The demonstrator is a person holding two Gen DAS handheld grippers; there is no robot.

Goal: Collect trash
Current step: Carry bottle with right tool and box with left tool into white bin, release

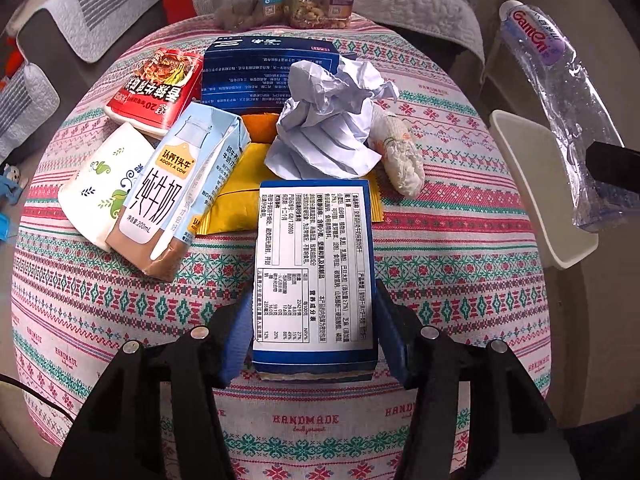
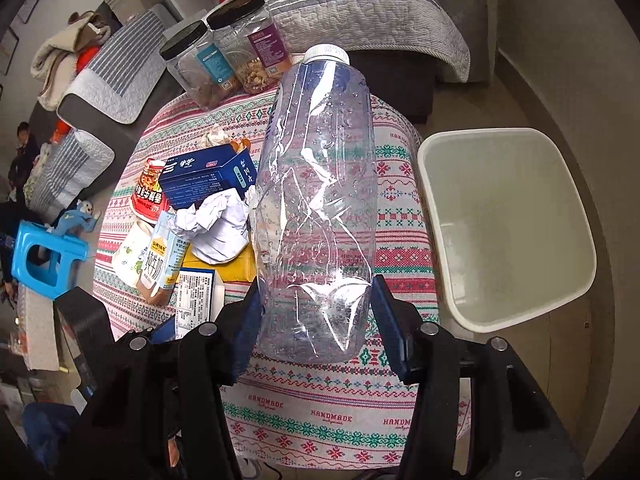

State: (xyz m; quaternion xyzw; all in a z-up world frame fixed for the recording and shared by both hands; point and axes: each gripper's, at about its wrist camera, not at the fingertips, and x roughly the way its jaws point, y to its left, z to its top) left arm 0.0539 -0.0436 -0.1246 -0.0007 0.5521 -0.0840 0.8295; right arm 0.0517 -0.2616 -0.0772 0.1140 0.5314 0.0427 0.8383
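Observation:
My left gripper [image 1: 314, 330] is shut on a blue-and-white biscuit box [image 1: 314, 272] with a printed label, low over the patterned tablecloth [image 1: 120, 300]. My right gripper [image 2: 316, 320] is shut on a crushed clear plastic bottle [image 2: 320, 208] with a white cap, held above the table's right side, left of the white trash bin [image 2: 504, 220]. The bottle [image 1: 568, 112] and bin [image 1: 536, 184] also show at the right of the left wrist view. On the table lie a milk carton [image 1: 180, 192], crumpled paper [image 1: 332, 120], a red noodle packet [image 1: 156, 88], a dark blue box [image 1: 256, 72] and a yellow wrapper [image 1: 236, 196].
A white paper cup [image 1: 96, 188] and a wadded tissue [image 1: 400, 156] lie in the pile. Two black-lidded jars [image 2: 224, 60] stand at the table's far edge. A grey sofa [image 2: 340, 4] is behind, a blue stool [image 2: 48, 256] on the floor at left.

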